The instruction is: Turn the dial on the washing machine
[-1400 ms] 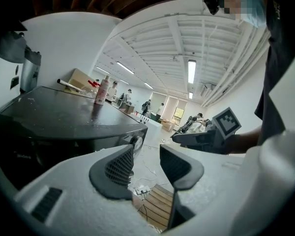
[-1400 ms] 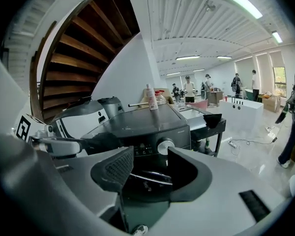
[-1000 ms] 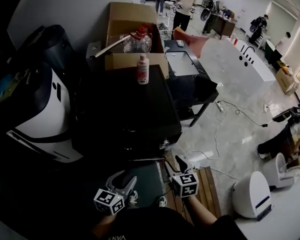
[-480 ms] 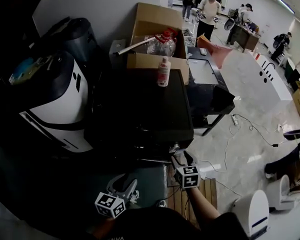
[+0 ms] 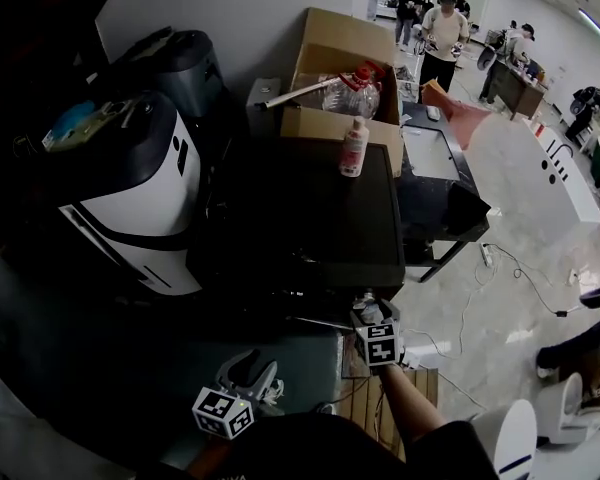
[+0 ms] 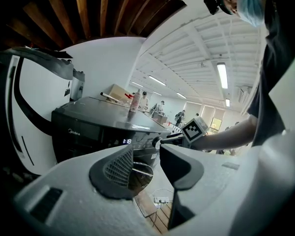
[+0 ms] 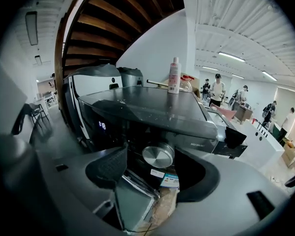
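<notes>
The right claw [image 7: 153, 166] was opening, the washing machine's [image 5: 315, 218] silver dial [image 7: 158, 155] between its jaws; the left claw [image 6: 146, 159] stood open, empty.

We stand by a pale wall [image 5: 270, 18] with a cardboard box [image 5: 340, 38] near it. A glossy light floor [image 5: 510, 208] stretches away to our right, and strip lights [image 6: 222, 75] run along the white ceiling [image 6: 196, 38].

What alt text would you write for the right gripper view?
The right gripper, jaws opening, frames the silver dial on the dark washing machine without pressing it. A pale bottle stands on the machine's top.
</notes>
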